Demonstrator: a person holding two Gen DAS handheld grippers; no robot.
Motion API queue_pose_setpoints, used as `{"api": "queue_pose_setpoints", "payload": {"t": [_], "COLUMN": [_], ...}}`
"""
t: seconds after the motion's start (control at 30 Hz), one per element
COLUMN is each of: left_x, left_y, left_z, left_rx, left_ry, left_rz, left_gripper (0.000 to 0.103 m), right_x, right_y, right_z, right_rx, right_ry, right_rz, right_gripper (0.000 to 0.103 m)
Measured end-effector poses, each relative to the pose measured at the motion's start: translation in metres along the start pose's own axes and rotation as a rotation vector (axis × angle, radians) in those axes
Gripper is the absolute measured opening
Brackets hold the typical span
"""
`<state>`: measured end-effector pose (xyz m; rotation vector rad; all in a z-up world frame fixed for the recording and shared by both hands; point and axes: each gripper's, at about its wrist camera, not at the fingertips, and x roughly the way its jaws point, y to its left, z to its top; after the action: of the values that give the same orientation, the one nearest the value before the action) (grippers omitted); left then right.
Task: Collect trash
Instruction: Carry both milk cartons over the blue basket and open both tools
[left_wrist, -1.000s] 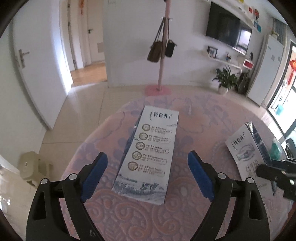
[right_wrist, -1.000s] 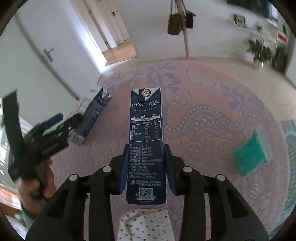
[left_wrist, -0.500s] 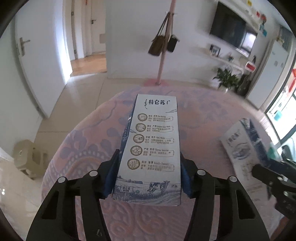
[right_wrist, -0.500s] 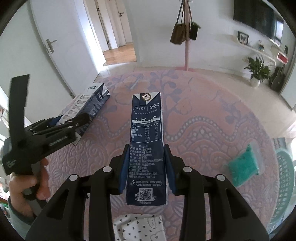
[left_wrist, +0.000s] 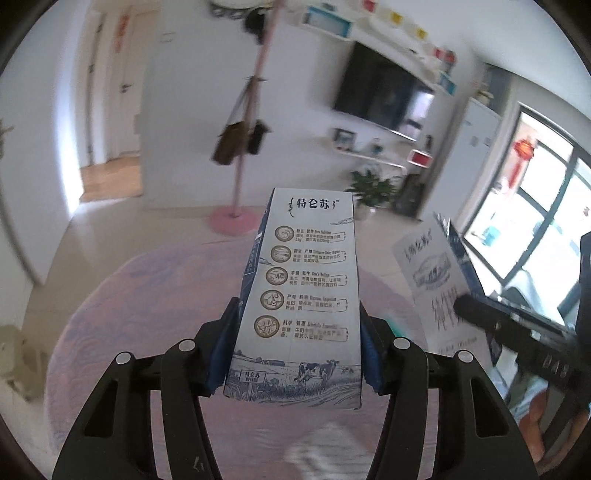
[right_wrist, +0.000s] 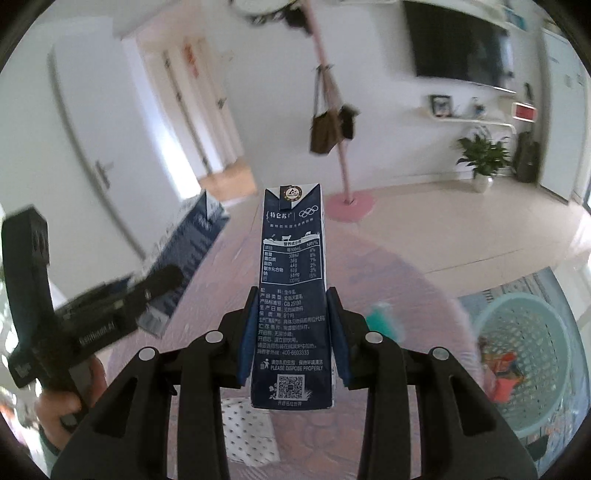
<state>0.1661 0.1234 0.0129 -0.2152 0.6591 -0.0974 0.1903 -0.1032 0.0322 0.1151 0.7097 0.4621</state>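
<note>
A white-faced milk carton sticks out forward, lifted off the pink patterned cloth, and my left gripper is shut on its lower end. A dark blue milk carton is held the same way, with my right gripper shut on it. Seen from the left wrist, the right-hand carton hangs at the right. From the right wrist, the left-hand carton shows at the left, blurred, above a hand.
A light blue mesh basket with colourful wrappers in it stands low at the right. A green packet and a white dotted paper lie on the cloth. A pink coat stand with bags rises on the floor beyond.
The left gripper closed on the white-faced carton that lay flat on the cloth. Both grippers then rose and tilted up with their cartons; the basket has come into view.
</note>
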Motion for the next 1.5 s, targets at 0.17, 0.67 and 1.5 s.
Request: {"api": "queue_pose_setpoints", "payload": {"t": [0.17, 0.67, 1.5], "left_x": [0.011, 0.072, 0.132], "left_y": [-0.063, -0.195, -0.248], "left_z": [-0.004, -0.017, -0.045], "left_rx": [0.094, 0.253, 0.273], "left_ry": [0.010, 0.079, 0.174], "left_rz": [-0.049, -0.171, -0.263], "left_gripper": [0.055, 0.055, 0.067], "right_x": [-0.046, -0.061, -0.040], "right_y": [-0.057, -0.238, -0.293], "right_z": [0.001, -0.044, -0.069], "right_rx": [0.077, 0.398, 0.489], "right_ry": [-0.091, -0.020, 0.047], "right_rz": [-0.079, -0.288, -0.371], "right_gripper": [0.032, 0.032, 0.050]}}
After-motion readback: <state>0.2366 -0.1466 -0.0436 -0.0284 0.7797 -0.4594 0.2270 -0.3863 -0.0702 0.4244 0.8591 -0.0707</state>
